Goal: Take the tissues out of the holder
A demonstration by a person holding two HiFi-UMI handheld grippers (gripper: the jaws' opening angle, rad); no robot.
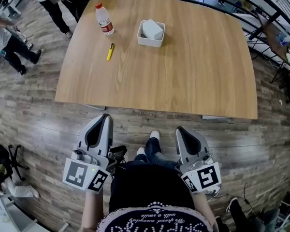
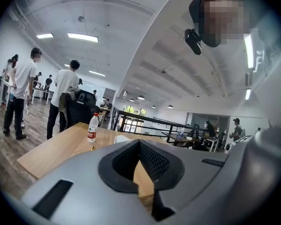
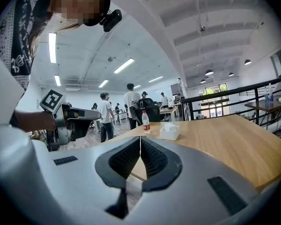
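A white square tissue holder stands on the far middle of the wooden table, with a white wad of tissues in it. In the right gripper view the holder sits far ahead, tissues poking above its rim. Both grippers hover close to my body, short of the table's near edge. My left gripper and my right gripper are both shut with nothing between their jaws. Each gripper view shows its pads meeting: left gripper, right gripper.
A plastic water bottle with a red cap stands at the table's far left, a yellow pen lies in front of it. Several people stand on the wooden floor to the left. A black railing runs beyond the table's right side.
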